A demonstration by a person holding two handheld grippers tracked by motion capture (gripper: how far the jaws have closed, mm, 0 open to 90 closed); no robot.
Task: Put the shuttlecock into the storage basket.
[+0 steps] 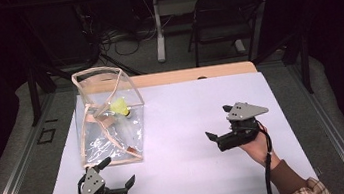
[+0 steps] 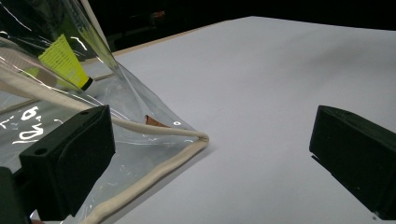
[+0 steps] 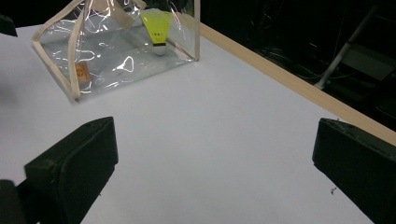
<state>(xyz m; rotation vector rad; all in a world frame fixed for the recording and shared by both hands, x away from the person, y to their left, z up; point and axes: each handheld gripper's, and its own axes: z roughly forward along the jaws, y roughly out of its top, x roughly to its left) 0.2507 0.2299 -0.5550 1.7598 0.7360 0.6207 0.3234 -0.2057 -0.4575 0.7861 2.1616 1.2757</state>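
White sheeting covers the table (image 1: 189, 125), with a strip of pale wood showing along its far edge, and beyond that edge a dark folding chair (image 1: 227, 16) stands on the floor among cables. On the left part of the sheet stands a clear plastic bag (image 1: 109, 118) with cream fabric trim and cream straps, its mouth open upward. Inside it a yellow shuttlecock (image 1: 121, 106) lies toward the far side, its cork end pointing right in the high view; a small brown tag sits at the bag's near lower corner.

Nothing lies on the open sheet between the bag and either tool. The left gripper (image 1: 119, 173) rests at the table's near edge, just in front of the bag's near corner. In the left gripper view its jaws stand wide apart with nothing between them, and one jaw is right against the bag's trimmed bottom seam (image 2: 154, 172), though I cannot tell whether it touches. The right gripper (image 1: 218, 123) is held over the right half of the sheet, well apart from the bag, pointing left toward it. Its jaws also gape wide and hold nothing; the right gripper view looks across bare sheet to the bag and shuttlecock (image 3: 158, 28) beyond.
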